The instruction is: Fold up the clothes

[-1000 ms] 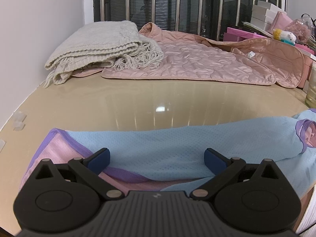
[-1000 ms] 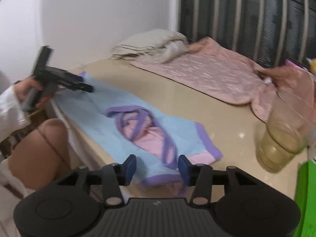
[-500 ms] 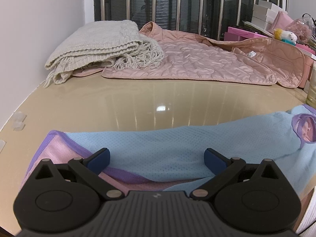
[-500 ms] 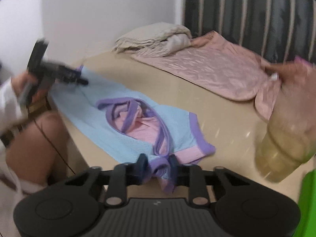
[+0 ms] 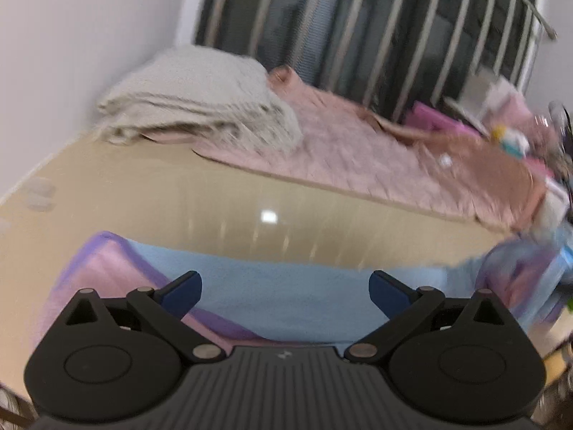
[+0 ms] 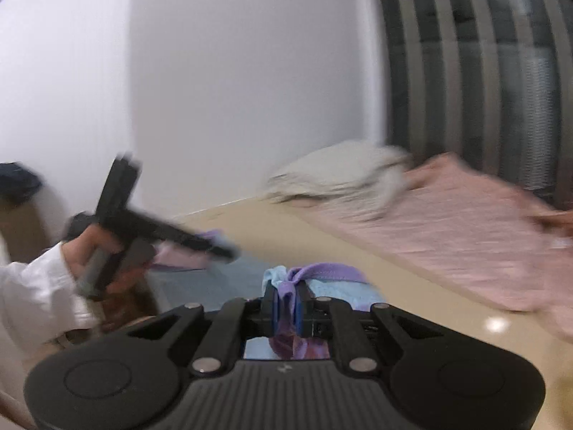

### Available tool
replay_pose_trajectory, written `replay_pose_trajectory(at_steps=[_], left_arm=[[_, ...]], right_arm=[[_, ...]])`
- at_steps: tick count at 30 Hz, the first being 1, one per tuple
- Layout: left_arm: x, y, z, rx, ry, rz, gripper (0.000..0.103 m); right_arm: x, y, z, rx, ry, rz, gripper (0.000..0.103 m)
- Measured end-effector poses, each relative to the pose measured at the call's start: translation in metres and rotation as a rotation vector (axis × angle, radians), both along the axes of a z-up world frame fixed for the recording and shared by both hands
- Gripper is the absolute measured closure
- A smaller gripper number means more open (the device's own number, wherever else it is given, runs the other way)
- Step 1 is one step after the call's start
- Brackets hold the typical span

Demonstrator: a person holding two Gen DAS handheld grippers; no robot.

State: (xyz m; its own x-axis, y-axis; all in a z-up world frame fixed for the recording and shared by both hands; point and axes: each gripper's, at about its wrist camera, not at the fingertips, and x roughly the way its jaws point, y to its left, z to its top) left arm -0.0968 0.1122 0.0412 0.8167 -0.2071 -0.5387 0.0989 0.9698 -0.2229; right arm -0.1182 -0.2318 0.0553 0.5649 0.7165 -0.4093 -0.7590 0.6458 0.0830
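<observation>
One blue garment [image 5: 286, 301] with purple trim, spread along table [image 5: 179, 197] near edge. Two grippers: right gripper [image 6: 285, 304] closing, purple hem bunched between pads; left gripper [image 5: 285, 288] spread wide above cloth, holding nothing. One grey blanket [image 5: 193, 104], one pink quilt [image 5: 376, 157] behind.

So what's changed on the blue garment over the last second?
The right hand-held gripper, open short of the garment a second ago, is closing on the purple-trimmed edge of the blue garment, now bunched between its pads and lifted. The left hand-held gripper is open over the other end as before. The grey blanket and pink quilt haven't moved.
</observation>
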Motion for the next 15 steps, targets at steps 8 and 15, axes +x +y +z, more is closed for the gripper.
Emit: replay_pose_trajectory(at_steps=[8, 15], left_arm=[[-0.042, 0.034, -0.001, -0.035, -0.003, 0.161, 0.001], [-0.051, 0.039, -0.009, -0.076, 0.006, 0.229, 0.001]], right_arm=[[0.02, 0.08, -0.044, -0.082, 0.101, -0.064, 0.062], [-0.022, 0.002, -0.011, 0.151, -0.025, -0.211, 0.056]])
